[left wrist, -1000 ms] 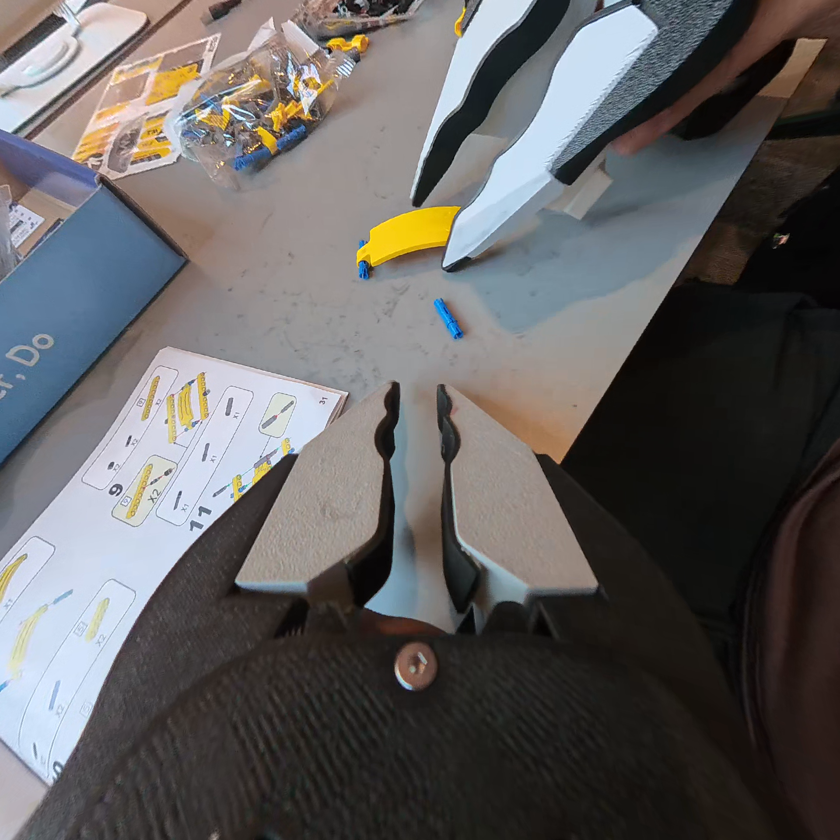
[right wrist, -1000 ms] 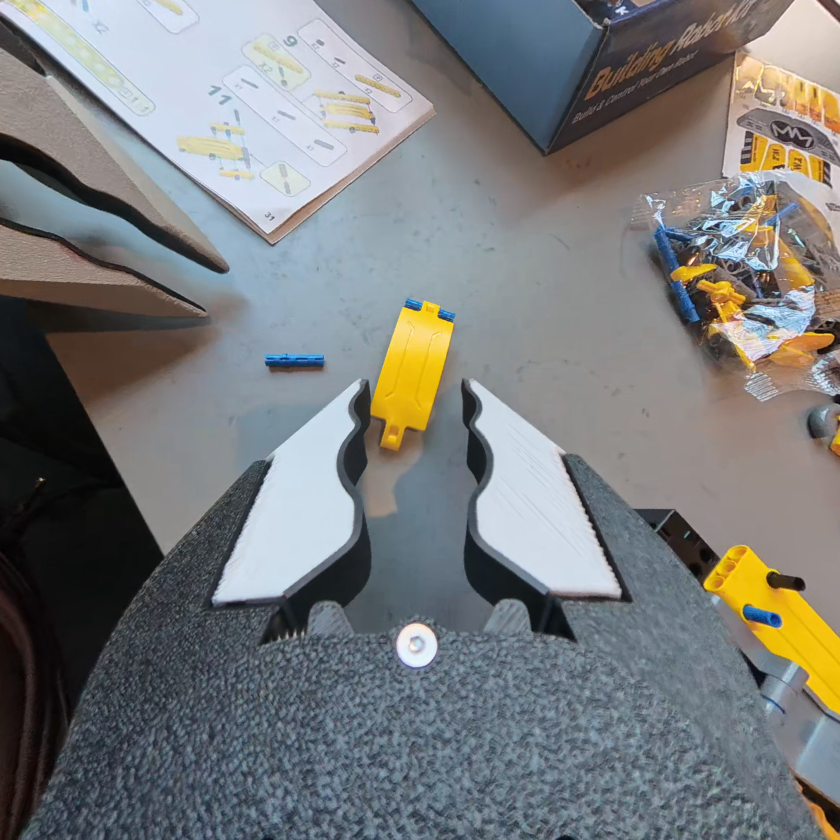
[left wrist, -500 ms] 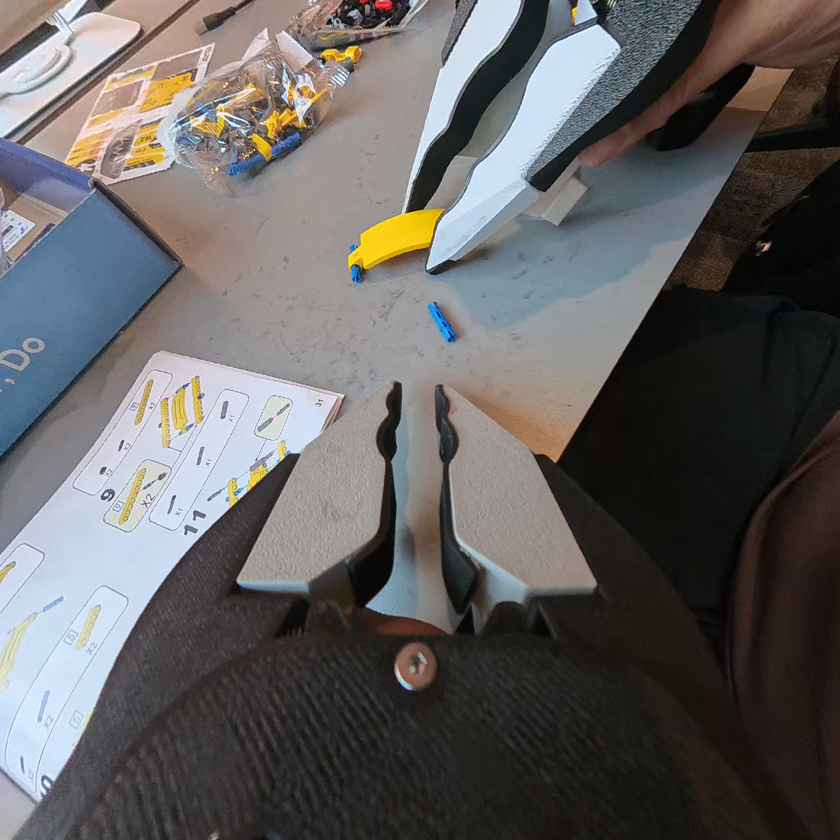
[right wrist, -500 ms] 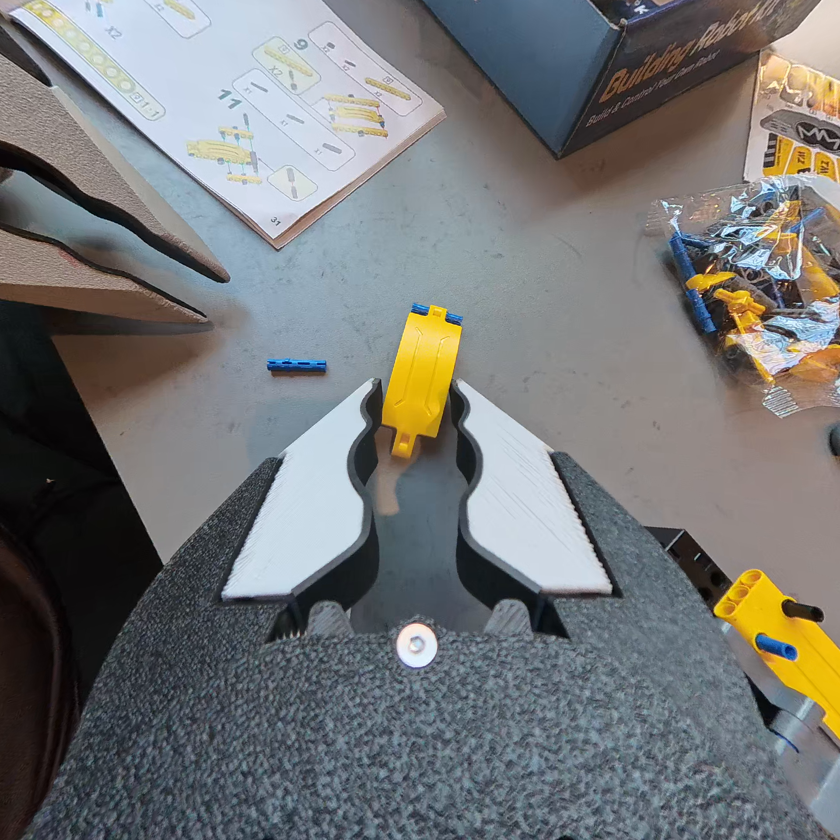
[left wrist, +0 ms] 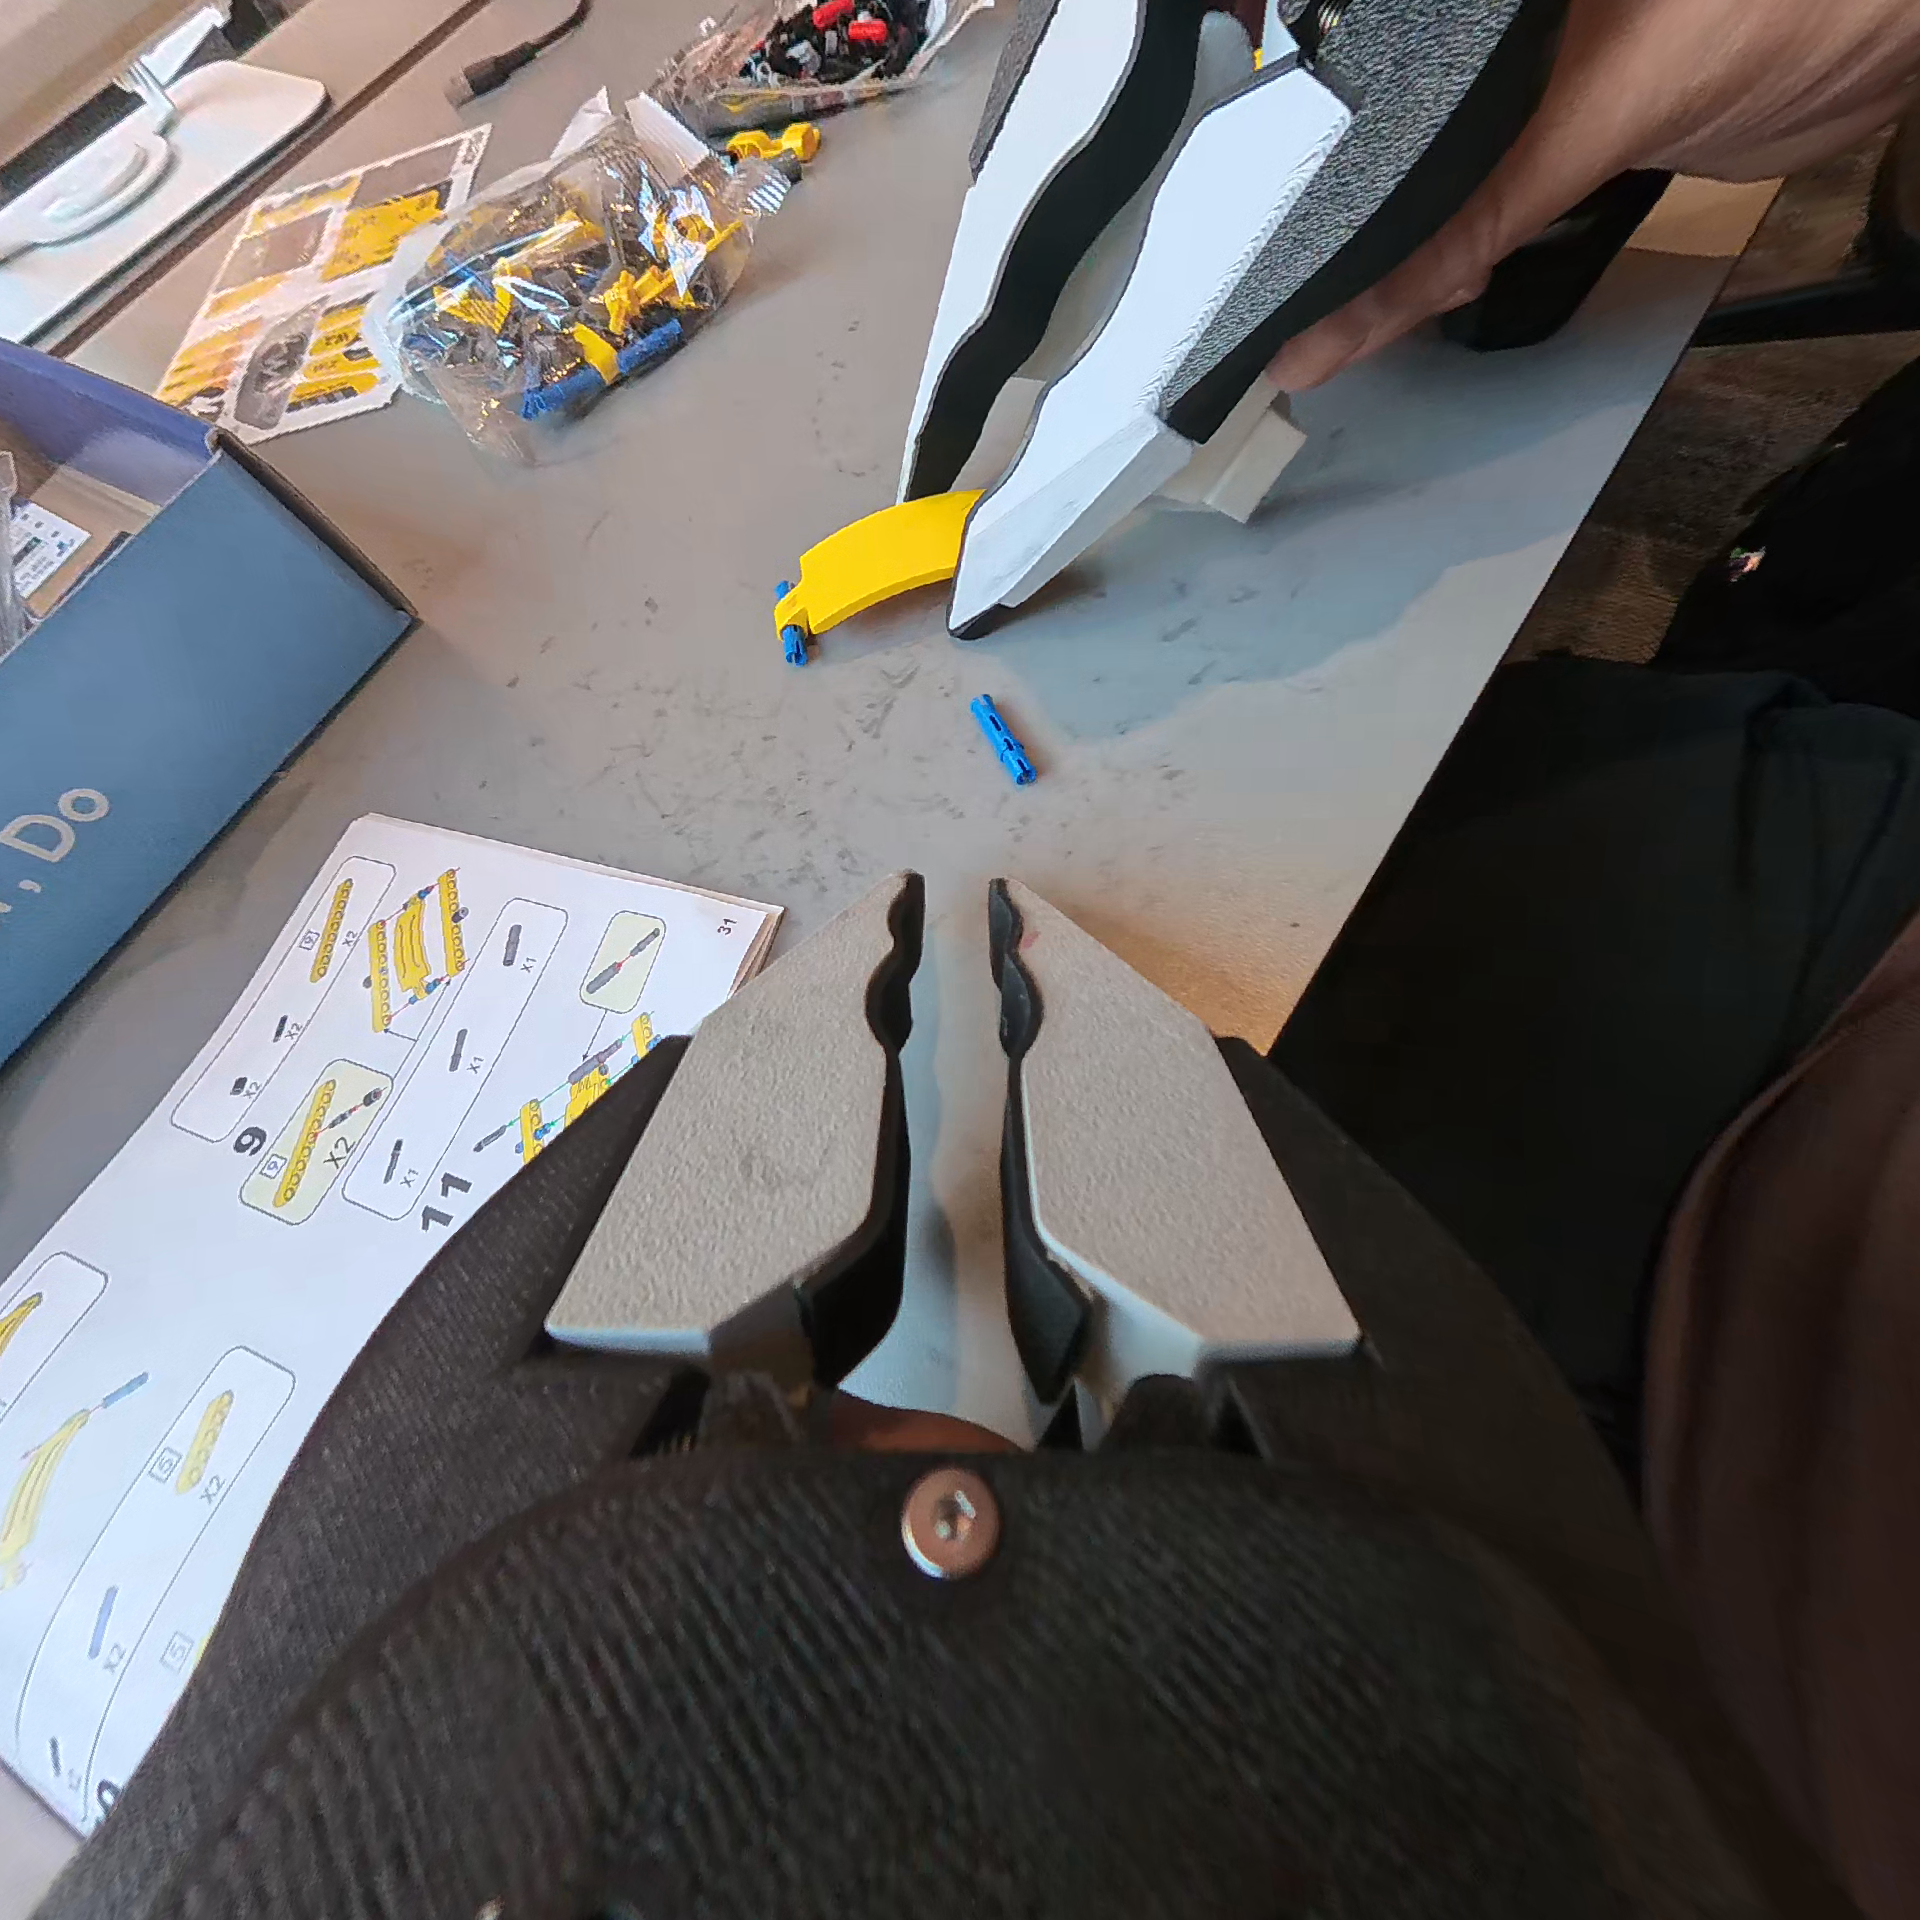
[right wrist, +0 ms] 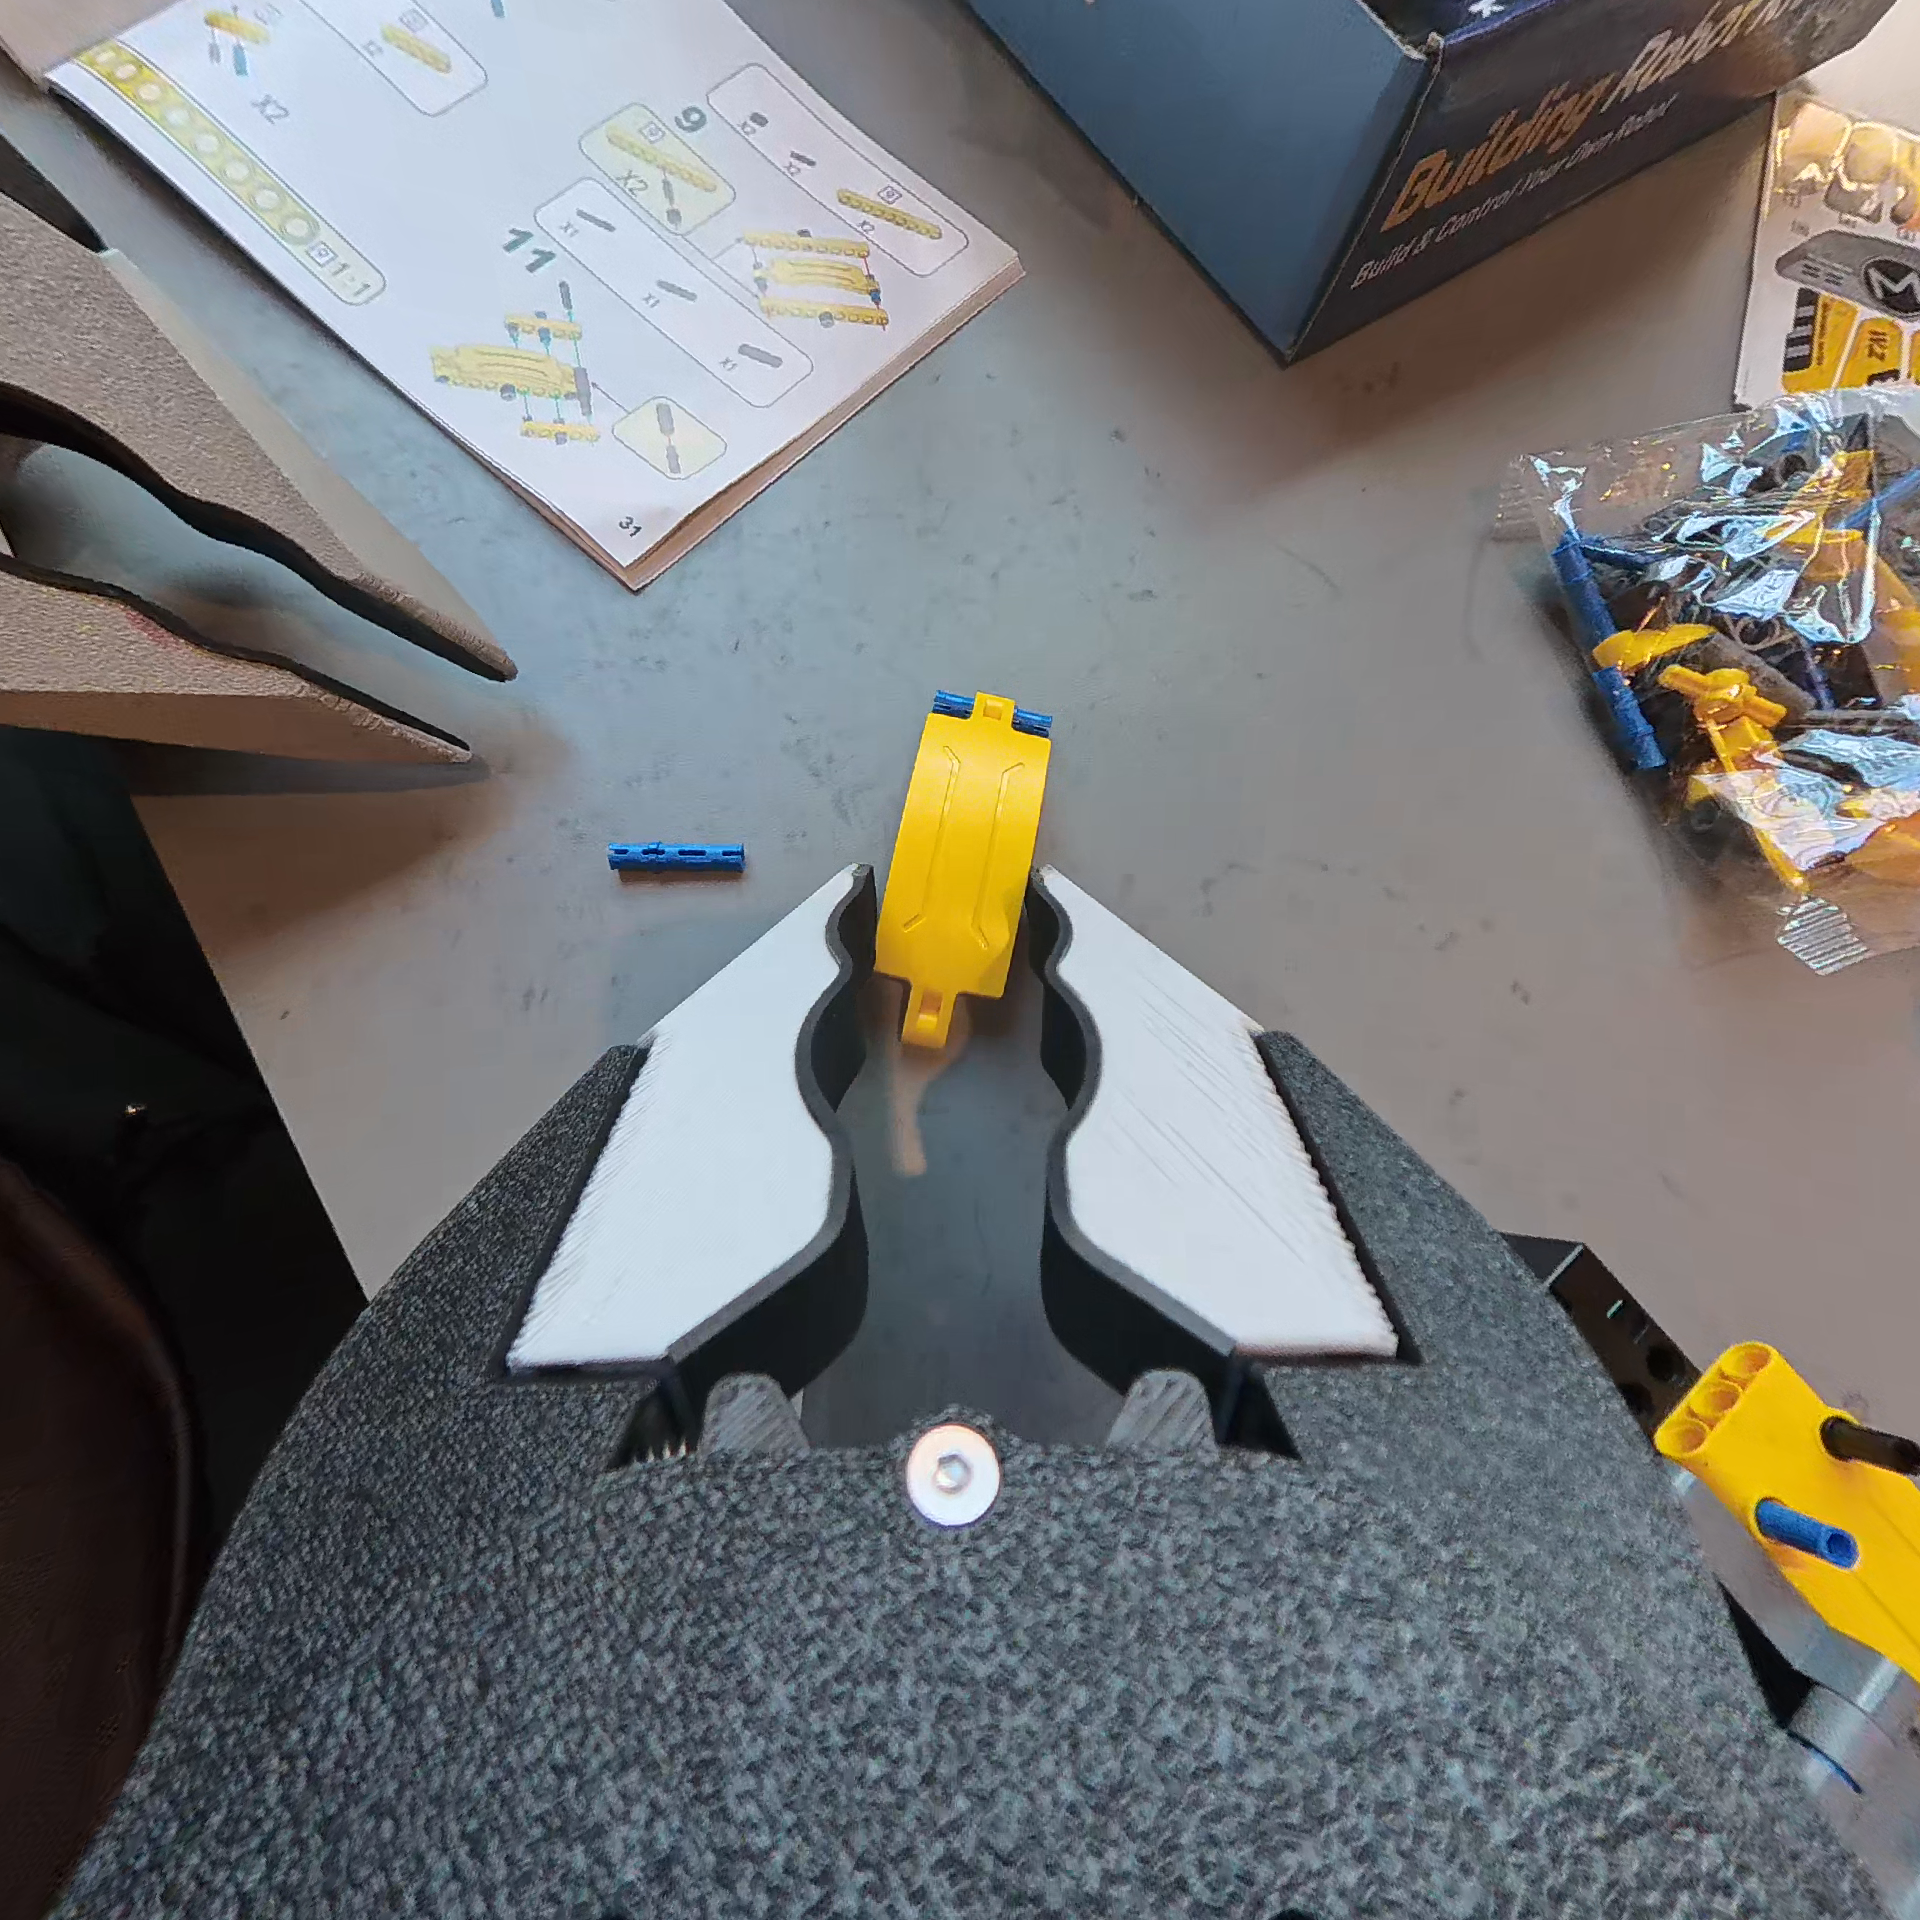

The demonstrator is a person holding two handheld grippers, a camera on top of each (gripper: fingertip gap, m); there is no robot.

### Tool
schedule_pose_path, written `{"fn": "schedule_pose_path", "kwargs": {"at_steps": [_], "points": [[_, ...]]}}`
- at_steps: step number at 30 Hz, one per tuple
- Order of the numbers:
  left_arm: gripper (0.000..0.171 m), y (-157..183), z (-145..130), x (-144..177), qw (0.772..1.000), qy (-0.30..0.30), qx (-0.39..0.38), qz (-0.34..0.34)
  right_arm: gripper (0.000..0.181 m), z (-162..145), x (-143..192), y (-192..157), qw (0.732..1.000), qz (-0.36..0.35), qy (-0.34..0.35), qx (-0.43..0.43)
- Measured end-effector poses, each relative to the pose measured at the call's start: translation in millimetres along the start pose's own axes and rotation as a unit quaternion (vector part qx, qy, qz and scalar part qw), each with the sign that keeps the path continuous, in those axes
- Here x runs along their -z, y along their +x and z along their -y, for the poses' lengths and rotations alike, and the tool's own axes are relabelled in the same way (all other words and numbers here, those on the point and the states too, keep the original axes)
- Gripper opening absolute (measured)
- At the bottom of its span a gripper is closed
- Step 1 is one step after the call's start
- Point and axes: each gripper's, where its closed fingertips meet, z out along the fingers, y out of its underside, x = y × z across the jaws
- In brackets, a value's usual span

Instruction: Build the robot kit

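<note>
Booklet pages (left wrist: 343, 1122) lie open at my far left, flat on the grey table (left wrist: 644, 727), showing drawings of yellow beams; one corner of the booklet sits just beside my left claw (left wrist: 954, 894). That claw is grey-fingered, and its fingers stand nearly together with only a thin slit between them, nothing in it. It hangs over the near edge of the table, touching none of the parts.

Beyond the booklet stands a blue cardboard box (left wrist: 156, 665), open at the top. Past that lie a printed sheet in yellow and black (left wrist: 312, 301) and a clear plastic bag (left wrist: 561, 291) stuffed with yellow, blue and dark pieces.

Moving right along the table, a small blue pin (right wrist: 675, 857) lies loose by itself, between my two claws and apart from both.

Next comes the curved yellow panel (right wrist: 961, 862), with a blue pin through its far end. My right claw (right wrist: 954, 883), the white-fingered one, is clamped on this panel's near half: both fingertips (right wrist: 1049, 894) press its side edges. Its far end with the pin rests on the table (whether the gripped end is lifted clear I cannot tell).

Farther right, at the lower corner of my right view, sits a yellow holed block (right wrist: 1756, 1455) with a blue pin and a black pin stuck in it, atop some dark and silver assembly that is mostly hidden behind my claw's body.
</note>
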Motion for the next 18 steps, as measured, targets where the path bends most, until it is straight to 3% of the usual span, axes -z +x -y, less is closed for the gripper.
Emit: {"fn": "schedule_pose_path", "kwargs": {"at_steps": [18], "points": [[0.009,-0.4,0.3,0.1,1.000,0.002,-0.002,0.004,0.028,0.7,-1.0,0.0,1.000,0.002,0.000,-0.001]]}}
